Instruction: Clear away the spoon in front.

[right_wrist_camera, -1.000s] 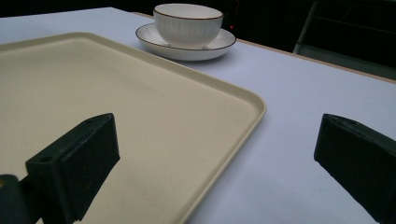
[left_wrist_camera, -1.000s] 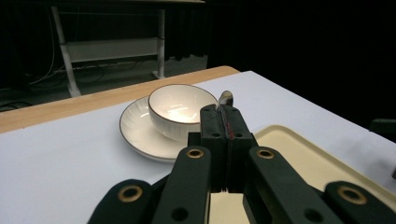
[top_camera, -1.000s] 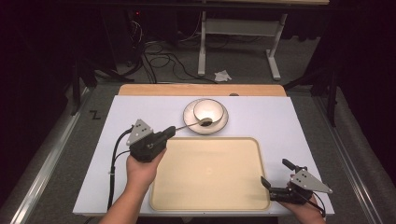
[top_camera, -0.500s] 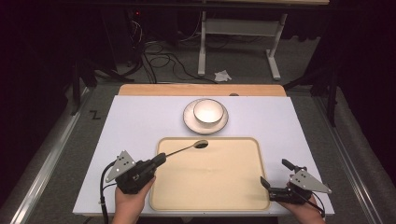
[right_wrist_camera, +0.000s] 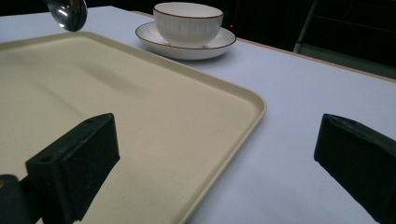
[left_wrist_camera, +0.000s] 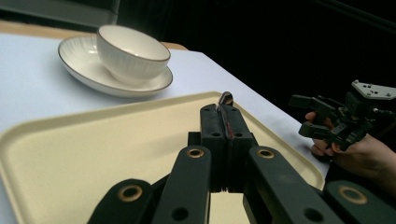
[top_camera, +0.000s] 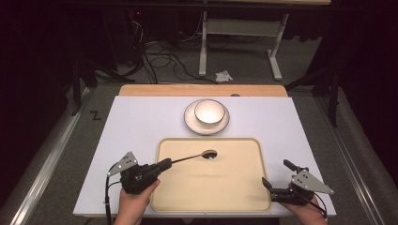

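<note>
While the left claw (top_camera: 165, 163) stays pinched on the spoon (top_camera: 202, 155), which has barely moved since half a second ago and hangs over the beige tray (top_camera: 244, 187), the right claw (top_camera: 276, 180) sits spread wide at the tray's right edge.

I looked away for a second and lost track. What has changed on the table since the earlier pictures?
The left gripper, shut on the spoon, drew back from the bowl toward the person, carrying the spoon over the tray. Over the last half second it shifted slightly right. The right gripper stayed open at the tray's near right corner; bowl and saucer stayed put.
</note>
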The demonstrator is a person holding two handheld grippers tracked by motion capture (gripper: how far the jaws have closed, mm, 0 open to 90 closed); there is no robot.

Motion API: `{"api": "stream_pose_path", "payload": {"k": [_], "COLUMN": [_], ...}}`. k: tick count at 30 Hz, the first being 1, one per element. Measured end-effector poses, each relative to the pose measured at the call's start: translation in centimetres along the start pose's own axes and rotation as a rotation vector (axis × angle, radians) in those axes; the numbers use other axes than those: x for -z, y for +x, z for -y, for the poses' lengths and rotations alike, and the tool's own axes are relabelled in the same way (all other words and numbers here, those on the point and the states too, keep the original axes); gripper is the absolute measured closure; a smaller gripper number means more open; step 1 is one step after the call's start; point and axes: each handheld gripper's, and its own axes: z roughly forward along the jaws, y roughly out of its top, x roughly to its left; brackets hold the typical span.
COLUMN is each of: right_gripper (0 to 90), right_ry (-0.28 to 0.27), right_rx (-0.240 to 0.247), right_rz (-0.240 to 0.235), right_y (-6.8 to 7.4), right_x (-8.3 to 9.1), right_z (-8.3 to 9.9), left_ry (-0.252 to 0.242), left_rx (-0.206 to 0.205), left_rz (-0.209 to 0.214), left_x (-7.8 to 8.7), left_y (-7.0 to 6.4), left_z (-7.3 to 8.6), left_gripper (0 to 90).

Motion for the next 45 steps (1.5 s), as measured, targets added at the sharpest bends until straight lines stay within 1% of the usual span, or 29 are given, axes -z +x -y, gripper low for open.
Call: {"api": "stream_pose_path", "payload": {"k": [2,3,8,9,11,16,19,24,25,27,31,33,41,42,44,45], "right_gripper": [0.7,0.7,0.7,0.7,0.7,0.7,0.7,0.7,0.7,0.7,0.7,0.7,0.7,0.7,0.7,0.7], "right_ry": [0.001,0.001,-0.004,-0.002,-0.002,0.0,-0.002,0.0,0.0,0.001,0.0,0.0,0.001,0.001,0.001,0.003], "right_rx": [0.0,0.0,0.002,0.003,0.002,0.0,0.002,0.002,0.003,0.002,0.002,0.004,0.004,0.004,0.002,0.002], "right_rz": [0.0,0.0,-0.006,-0.003,-0.002,-0.002,-0.002,0.0,0.0,-0.001,-0.004,-0.003,-0.002,-0.002,-0.005,-0.004], "right_y": [0.0,0.0,-0.1,-0.1,-0.1,-0.1,-0.1,-0.1,-0.1,0.0,-0.1,-0.1,-0.1,-0.1,-0.1,-0.1], "right_x": [0.0,0.0,0.0,0.0,0.0,0.0,0.0,0.0,0.0,0.0,0.0,0.0,0.0,0.0,-0.1,0.0], "right_z": [0.0,0.0,0.0,0.0,0.0,0.0,0.0,0.0,0.0,0.0,0.0,0.0,0.0,0.0,0.0,0.0], "left_ry": [0.026,0.03,0.063,0.067,0.078,0.095,0.116,0.148,0.148,0.153,0.155,0.166,0.208,0.214,0.204,0.206], "left_rx": [0.024,0.032,0.104,0.122,0.147,0.169,0.181,0.232,0.247,0.265,0.29,0.289,0.301,0.299,0.313,0.306], "left_rz": [0.02,0.02,0.066,0.082,0.096,0.103,0.113,0.11,0.111,0.118,0.135,0.136,0.099,0.1,0.091,0.087], "left_x": [-0.3,-0.3,-0.8,-0.9,-1.0,-1.2,-1.3,-1.4,-1.4,-1.4,-1.4,-1.5,-1.8,-1.8,-1.8,-1.7], "left_y": [0.4,0.6,1.7,2.0,2.4,2.8,3.0,3.9,3.9,4.3,4.5,4.6,4.8,4.9,5.0,5.0], "left_z": [0.1,0.2,0.7,0.8,1.0,1.2,1.3,1.6,1.7,1.8,1.9,2.0,2.5,2.6,2.7,2.7], "left_gripper": [89.4,89.4,89.4,89.4,89.4,89.4,89.4,89.4,89.4,89.4,89.4,89.3,89.3,89.2,89.1,89.0]}}
